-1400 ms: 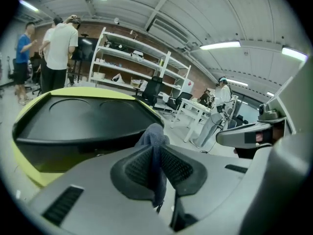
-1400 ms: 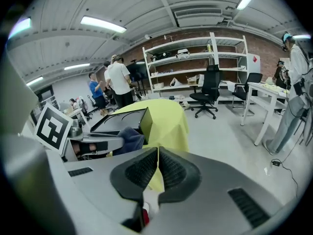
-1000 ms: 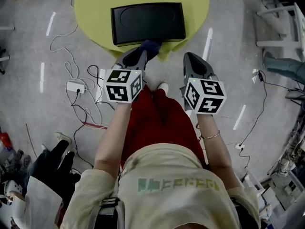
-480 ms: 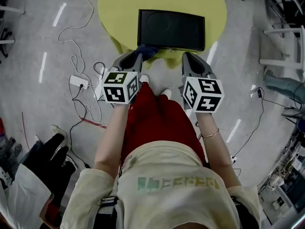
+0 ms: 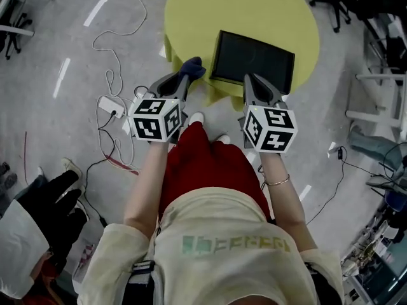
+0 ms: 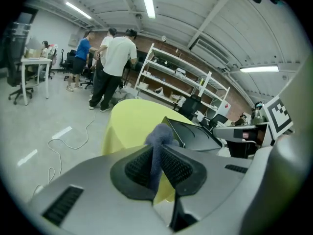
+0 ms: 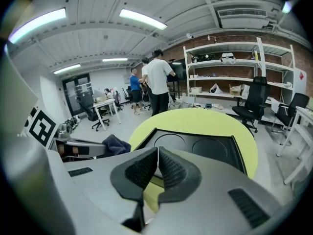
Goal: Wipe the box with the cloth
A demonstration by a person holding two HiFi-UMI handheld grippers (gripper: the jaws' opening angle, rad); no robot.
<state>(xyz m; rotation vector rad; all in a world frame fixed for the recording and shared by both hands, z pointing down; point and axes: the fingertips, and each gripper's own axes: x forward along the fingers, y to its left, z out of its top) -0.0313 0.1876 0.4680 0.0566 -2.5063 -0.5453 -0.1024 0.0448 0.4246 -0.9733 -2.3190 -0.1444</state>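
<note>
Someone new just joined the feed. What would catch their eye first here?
The round yellow table at the top of the head view, with the black box on it. Then the blue cloth pinched in the left gripper, left of the box; the right gripper is shut, empty.

The box (image 5: pixel 254 59) is black, flat and oblong, with two round hollows in its top. It lies a bit askew on the yellow table (image 5: pixel 191 18), in the upper middle of the head view. The cloth (image 5: pixel 192 66), dark blue and bunched, sticks out of the left gripper's (image 5: pixel 180 80) clamped jaws, just left of the box.
</note>
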